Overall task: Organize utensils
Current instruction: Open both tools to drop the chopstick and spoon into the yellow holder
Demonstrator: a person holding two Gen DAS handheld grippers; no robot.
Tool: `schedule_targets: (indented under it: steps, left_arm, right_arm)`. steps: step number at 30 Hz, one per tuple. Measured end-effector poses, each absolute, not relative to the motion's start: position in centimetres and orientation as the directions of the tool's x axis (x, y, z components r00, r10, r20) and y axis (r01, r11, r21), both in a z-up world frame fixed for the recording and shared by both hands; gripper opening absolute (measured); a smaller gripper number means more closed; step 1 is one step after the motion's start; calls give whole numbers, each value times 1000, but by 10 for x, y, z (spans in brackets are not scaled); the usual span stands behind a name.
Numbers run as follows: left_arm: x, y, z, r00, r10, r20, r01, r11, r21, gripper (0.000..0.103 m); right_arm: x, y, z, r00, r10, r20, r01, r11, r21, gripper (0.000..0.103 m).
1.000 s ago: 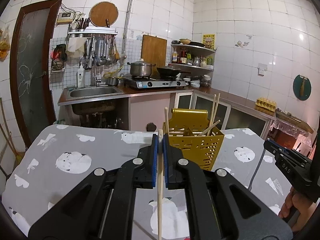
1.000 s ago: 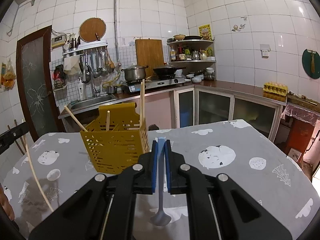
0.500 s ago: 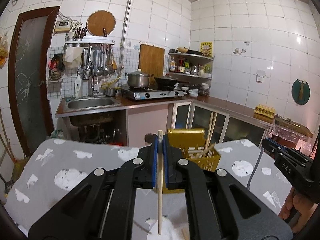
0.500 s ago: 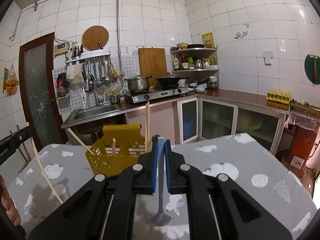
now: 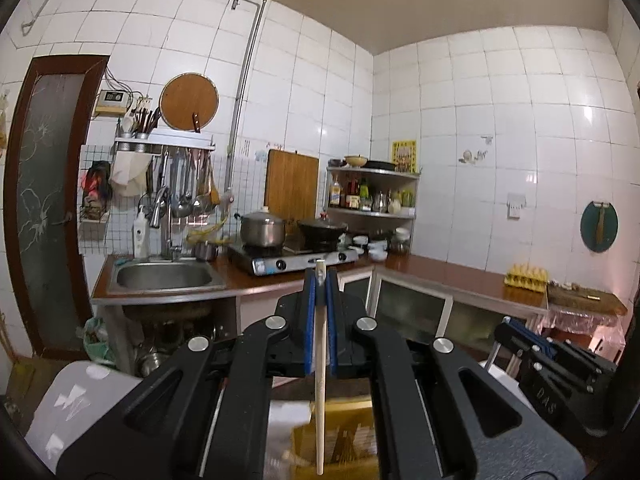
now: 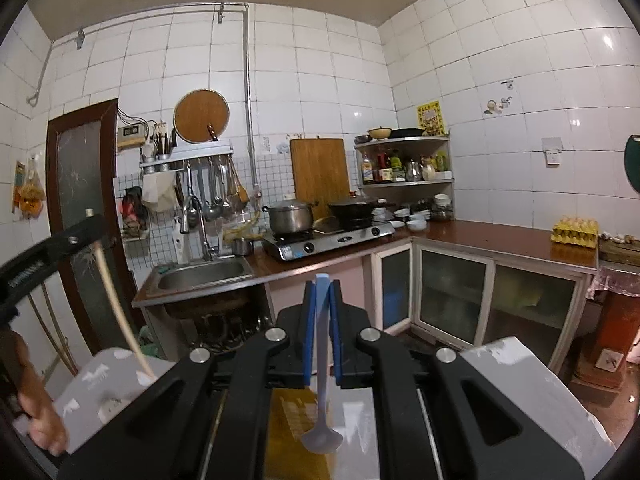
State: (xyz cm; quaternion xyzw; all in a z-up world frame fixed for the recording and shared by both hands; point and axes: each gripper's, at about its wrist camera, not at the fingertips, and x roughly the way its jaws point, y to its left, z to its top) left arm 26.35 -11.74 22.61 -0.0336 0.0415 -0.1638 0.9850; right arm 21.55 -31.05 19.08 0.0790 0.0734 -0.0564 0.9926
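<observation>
Left claw (image 5: 320,280) clenches chopstick (image 5: 320,380); right claw (image 6: 322,284) clenches spoon (image 6: 322,436), above yellow holder (image 6: 296,432).

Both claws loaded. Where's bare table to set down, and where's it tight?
Free: grey tablecloth right of the right claw, and the cloth corner left of the left claw. Crowded: the middle, where the yellow utensil basket sits under the chopstick and blue spoon.

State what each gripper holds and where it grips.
Left gripper pinches a chopstick near its top end. Right gripper pinches a spoon by its handle's end, bowl hanging down.
</observation>
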Motion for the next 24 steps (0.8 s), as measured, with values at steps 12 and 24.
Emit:
schedule_targets:
  steps: [12,24]
  left_arm:
    - [338,-154,133,936,-302,-180,300,953,-37,4]
    - [324,-126,130,919,-283,-274,280,959,-49,45]
  right_arm:
    - [288,-313,123,963,-44,-266,96,978,184,7]
    - [297,-320,84,904,-23,-427,112,976,185,19]
